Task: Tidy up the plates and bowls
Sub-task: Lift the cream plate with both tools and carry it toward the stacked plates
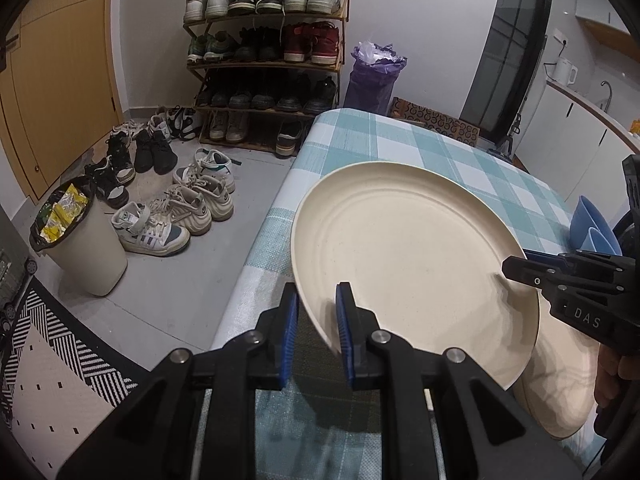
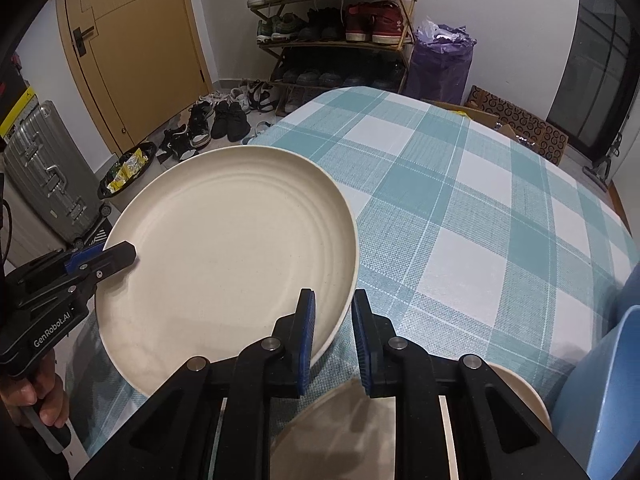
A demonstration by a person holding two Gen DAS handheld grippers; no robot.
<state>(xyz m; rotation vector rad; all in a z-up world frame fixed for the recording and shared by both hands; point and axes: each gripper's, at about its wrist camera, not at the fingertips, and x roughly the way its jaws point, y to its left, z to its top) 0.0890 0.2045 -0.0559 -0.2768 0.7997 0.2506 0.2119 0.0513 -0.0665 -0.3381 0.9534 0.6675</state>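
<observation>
Both tongs clench opposite rims of one cream plate (image 1: 416,256): the left tongs (image 1: 318,332) on its near-left edge, the right tongs (image 2: 334,340) on its right edge. The plate hangs tilted above the checked bench (image 2: 460,200), over a second cream plate (image 2: 340,432), near blue bowls (image 1: 592,228).

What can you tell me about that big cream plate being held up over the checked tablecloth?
The cream plate is round and wide, with a matte, faintly speckled surface, shallow concentric ridges inside and a low raised rim. It is empty and looks clean. It hangs tilted above the checked tablecloth, not resting on it. The left gripper is clamped on one side of the rim and the right gripper on the other. A second cream plate lies below.
</observation>
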